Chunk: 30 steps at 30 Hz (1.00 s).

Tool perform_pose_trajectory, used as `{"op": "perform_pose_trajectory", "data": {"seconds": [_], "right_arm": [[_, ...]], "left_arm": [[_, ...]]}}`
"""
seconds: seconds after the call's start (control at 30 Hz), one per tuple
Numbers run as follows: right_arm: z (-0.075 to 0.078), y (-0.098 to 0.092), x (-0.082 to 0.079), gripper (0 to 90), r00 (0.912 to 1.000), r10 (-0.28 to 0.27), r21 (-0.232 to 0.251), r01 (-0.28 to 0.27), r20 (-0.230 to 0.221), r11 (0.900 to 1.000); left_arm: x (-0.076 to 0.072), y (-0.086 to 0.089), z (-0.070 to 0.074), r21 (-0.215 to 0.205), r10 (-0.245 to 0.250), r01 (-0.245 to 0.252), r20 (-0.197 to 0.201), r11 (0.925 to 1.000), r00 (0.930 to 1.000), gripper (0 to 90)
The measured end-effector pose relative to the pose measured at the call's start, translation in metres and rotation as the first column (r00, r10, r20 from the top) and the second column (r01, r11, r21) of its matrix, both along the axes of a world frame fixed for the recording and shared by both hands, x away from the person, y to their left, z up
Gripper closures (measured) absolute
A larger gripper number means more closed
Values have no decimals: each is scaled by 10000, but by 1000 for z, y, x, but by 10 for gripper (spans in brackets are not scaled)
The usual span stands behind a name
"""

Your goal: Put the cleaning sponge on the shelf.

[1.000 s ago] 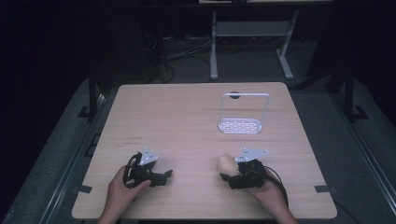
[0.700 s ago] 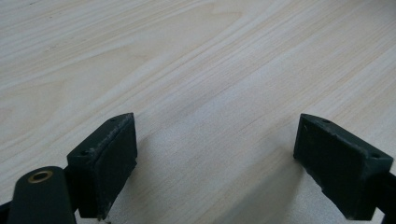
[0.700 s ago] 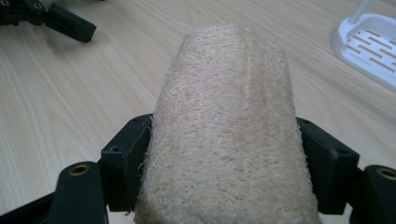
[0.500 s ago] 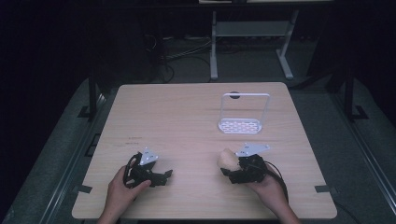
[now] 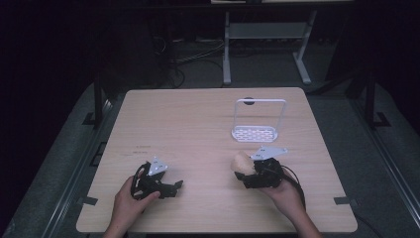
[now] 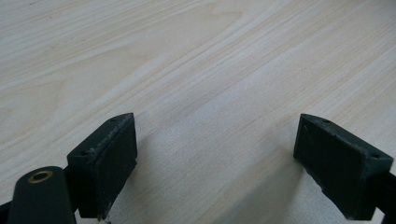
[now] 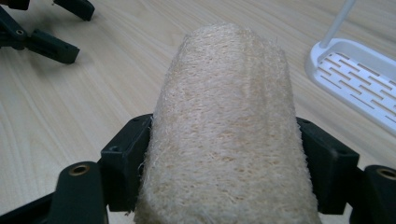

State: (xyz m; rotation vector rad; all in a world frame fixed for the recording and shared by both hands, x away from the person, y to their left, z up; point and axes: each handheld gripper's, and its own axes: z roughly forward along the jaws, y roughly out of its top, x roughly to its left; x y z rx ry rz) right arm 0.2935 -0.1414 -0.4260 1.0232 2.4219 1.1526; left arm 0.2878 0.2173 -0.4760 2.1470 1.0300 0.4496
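Dark room all around, with a pale wooden desk (image 5: 198, 129) lit in the middle and a white frame of some other furniture standing on the floor behind it.

The right gripper (image 5: 247, 171) sits near the desk's front edge, right of centre, with a hand (image 5: 285, 193) wrapped around its body. It's got a loofah (image 7: 229, 126) clamped between its jaws: in the right gripper view the black pads press into both sides of the fibrous beige roll, which sticks out well past them. From the high view the loofah (image 5: 242, 162) pokes out toward the middle of the desk, above the wood rather than lying on it as far as I can tell.

The left gripper (image 5: 176, 184) is over near the front edge too, left of centre, held by the other hand (image 5: 130, 201). Its jaws are spread wide with nothing in them; the left gripper view has bare wood grain between the two pads. The grippers are well apart from each other.

A white rack (image 5: 255, 133) with a slotted base and a tall wire loop stands just behind the right gripper, toward the desk's back right. The right gripper view catches its slotted base (image 7: 359, 79) off to the side of the loofah.
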Motion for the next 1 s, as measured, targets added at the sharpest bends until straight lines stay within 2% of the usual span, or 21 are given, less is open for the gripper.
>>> {"op": "perform_pose_trajectory", "data": {"seconds": [1.0], "right_arm": [[6,-5,24,269,9988,-446,105,444,178,9990]], "left_arm": [[0,0,0,-26,23,-23,9,10000,10000,128]]}}
